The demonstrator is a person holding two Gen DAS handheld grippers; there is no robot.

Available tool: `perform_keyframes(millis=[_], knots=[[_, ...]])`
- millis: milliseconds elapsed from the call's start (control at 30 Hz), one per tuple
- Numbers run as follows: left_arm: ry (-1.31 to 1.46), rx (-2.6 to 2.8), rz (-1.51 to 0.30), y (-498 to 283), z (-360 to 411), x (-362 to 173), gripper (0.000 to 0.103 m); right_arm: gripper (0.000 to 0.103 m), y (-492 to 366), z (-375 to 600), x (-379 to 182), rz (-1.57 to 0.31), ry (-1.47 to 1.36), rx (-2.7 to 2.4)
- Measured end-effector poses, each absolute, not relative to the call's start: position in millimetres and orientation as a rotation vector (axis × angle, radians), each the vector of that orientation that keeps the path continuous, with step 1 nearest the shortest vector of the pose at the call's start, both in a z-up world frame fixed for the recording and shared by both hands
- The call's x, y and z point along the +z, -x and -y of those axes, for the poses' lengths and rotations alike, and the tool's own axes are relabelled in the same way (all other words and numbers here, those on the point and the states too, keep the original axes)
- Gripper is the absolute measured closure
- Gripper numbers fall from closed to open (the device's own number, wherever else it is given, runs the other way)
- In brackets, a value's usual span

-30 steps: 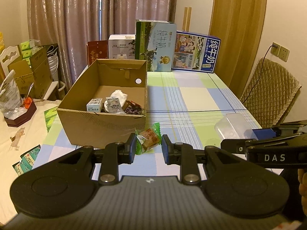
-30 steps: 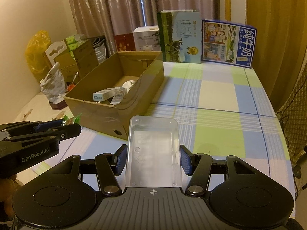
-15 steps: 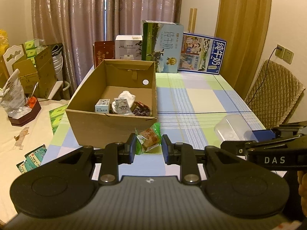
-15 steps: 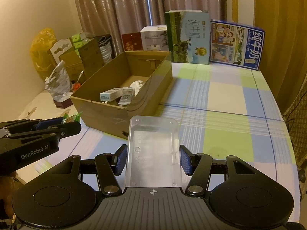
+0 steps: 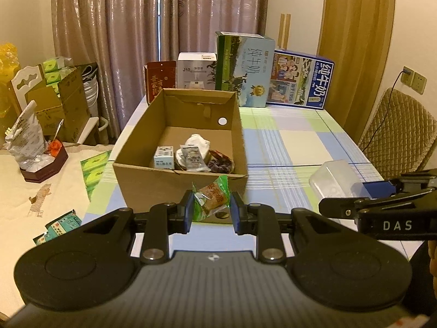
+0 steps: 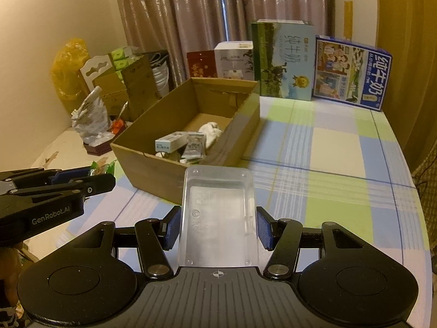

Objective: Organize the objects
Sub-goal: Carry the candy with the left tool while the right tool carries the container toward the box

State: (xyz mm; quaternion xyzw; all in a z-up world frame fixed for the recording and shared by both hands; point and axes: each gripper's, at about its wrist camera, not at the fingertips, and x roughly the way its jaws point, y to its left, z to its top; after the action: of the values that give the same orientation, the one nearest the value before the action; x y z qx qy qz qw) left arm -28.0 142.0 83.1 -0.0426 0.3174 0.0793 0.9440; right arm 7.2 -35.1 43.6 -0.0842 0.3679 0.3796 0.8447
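Both tongs have risen since the earlier frame, so more of the cardboard box's (image 5: 180,183) inside shows ahead of them; the left tongs (image 5: 210,209) stay closed on a green-edged snack packet (image 5: 211,199), held just short of the box's near wall. The right tongs (image 6: 217,228) stay clamped on a clear plastic container (image 6: 218,213) above the checked surface (image 6: 327,169), right of the box.

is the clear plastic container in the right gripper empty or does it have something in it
Empty. The clear plastic container shows only its own bare bottom and the table through its walls, held between the right gripper fingers.
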Motion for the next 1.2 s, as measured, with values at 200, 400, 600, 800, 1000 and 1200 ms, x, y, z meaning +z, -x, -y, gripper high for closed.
perform_keyframes(millis=[200,400,600,800,1000,1200], knots=[[0.083,0.177,-0.648,26,-154,86,0.080,0.049,-7,19,44,-0.778,0.183,0.826],[0.085,0.185,-0.656,23,-164,87,0.080,0.049,-7,2,43,-0.780,0.191,0.852],[0.092,0.190,-0.661,20,-172,85,0.080,0.049,-8,-11,42,-0.778,0.202,0.864],[0.098,0.187,-0.665,16,-180,84,0.080,0.049,-11,-22,41,-0.780,0.208,0.870],[0.114,0.181,-0.668,6,-193,85,0.080,0.049,-18,-36,43,-0.775,0.213,0.868],[0.125,0.180,-0.673,-11,-212,85,0.080,0.049,-34,-49,47,-0.767,0.216,0.866]])
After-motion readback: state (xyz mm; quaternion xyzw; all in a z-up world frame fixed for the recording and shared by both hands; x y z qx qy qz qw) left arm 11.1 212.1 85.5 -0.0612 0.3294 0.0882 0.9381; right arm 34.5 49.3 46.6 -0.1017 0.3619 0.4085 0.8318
